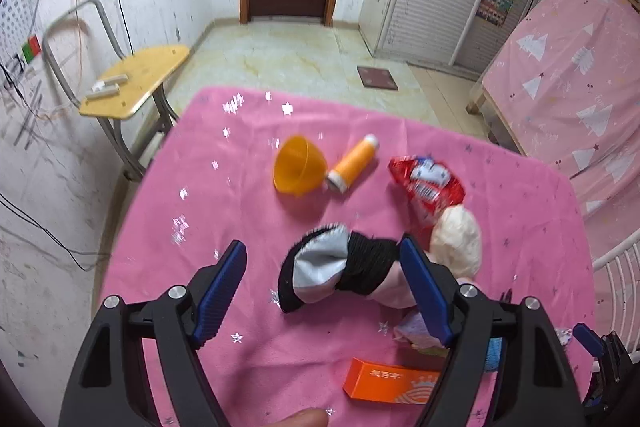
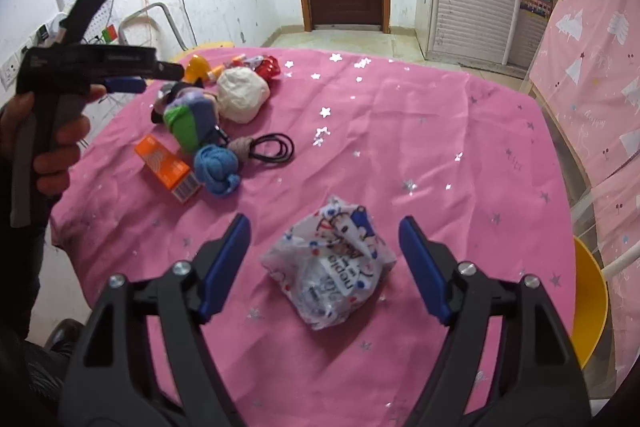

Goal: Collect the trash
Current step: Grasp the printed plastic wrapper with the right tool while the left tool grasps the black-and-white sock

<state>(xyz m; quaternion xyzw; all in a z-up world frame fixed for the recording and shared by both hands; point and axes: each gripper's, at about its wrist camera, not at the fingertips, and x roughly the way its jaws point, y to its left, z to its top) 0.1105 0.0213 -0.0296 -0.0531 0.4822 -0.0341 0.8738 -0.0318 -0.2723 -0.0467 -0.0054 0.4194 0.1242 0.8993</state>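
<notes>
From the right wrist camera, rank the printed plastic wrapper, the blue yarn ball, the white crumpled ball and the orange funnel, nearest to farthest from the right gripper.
1. Printed plastic wrapper, between the right gripper's open fingers.
2. Blue yarn ball, ahead left.
3. White crumpled ball, farther back.
4. Orange funnel, far left edge.

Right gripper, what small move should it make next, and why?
Probably ease the right gripper forward and down, then close on the crumpled plastic wrapper. Its fingers are open, the wrapper lies centred between them on the pink tablecloth, apart from other items.
</notes>
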